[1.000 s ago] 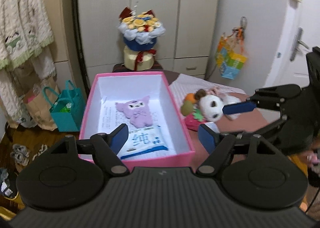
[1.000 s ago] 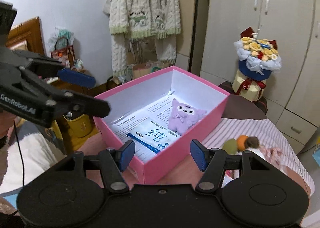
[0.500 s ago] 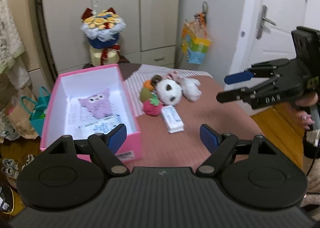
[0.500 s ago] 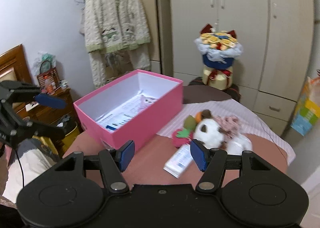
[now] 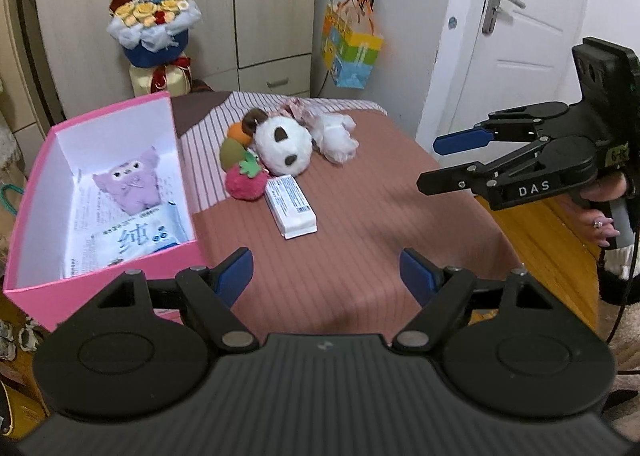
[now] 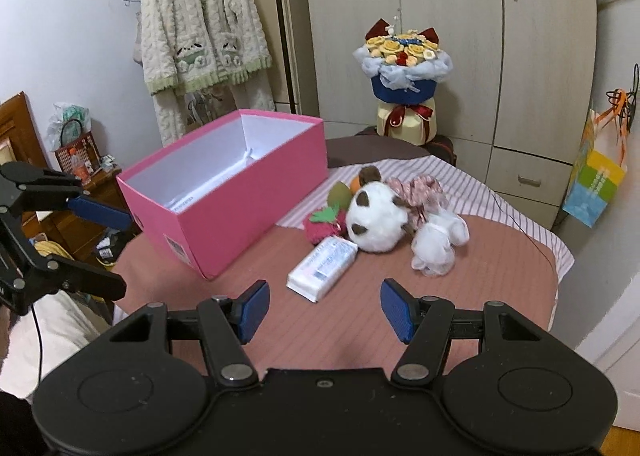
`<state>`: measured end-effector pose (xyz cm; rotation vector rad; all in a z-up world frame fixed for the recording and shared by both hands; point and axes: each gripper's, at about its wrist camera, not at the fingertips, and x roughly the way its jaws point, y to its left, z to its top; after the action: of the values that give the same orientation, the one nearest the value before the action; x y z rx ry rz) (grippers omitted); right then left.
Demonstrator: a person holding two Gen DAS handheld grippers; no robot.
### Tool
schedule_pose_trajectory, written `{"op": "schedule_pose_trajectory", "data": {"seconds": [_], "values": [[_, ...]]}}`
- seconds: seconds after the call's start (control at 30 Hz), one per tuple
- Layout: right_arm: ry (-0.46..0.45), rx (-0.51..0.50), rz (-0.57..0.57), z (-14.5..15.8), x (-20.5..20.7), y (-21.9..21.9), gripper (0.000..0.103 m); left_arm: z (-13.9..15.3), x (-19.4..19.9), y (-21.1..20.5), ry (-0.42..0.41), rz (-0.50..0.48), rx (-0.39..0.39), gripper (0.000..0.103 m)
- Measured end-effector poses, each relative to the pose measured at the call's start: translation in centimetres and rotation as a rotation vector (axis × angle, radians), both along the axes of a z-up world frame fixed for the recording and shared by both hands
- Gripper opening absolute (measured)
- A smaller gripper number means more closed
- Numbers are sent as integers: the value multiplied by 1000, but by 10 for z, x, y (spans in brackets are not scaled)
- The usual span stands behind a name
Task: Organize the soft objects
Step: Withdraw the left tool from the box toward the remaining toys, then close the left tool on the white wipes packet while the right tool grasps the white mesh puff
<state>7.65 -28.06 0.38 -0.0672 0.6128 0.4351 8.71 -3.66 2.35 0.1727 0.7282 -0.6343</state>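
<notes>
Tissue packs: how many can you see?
2. One tissue pack lies on the table beside the red strawberry plush. Another lies inside the pink box, at its near end. More could be hidden underneath.

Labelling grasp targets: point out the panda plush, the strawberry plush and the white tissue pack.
panda plush (image 5: 282, 144): left wrist view, on its white face.
strawberry plush (image 5: 245, 182): left wrist view, on its red body.
white tissue pack (image 6: 322, 268): right wrist view, on its printed top.
</notes>
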Motion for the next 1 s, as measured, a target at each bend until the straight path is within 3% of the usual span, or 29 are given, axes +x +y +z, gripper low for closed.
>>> {"op": "schedule_pose_trajectory", "data": {"seconds": [0.23,0.37,0.47,0.7,0.83,1.0], "values": [[-27,4,7,-25,13,-13,67,-20,16,-18,-1,7,-9,79],[-75,-7,6,-41,23,-19,69,-31,25,-30,-50,13,-3,79],[-113,-12,-4,-53,34,-26,78,-43,34,-39,-69,19,-8,79],[-178,-7,-35,-71,64,-37,78,-75,63,-61,-117,55,-1,80],[-196,-71,-46,-77,84,-33,78,-95,87,-69,-87,89,-17,80],[-133,-42,-44,-86,118,-38,77,-116,119,-77,-41,139,-30,77]]}}
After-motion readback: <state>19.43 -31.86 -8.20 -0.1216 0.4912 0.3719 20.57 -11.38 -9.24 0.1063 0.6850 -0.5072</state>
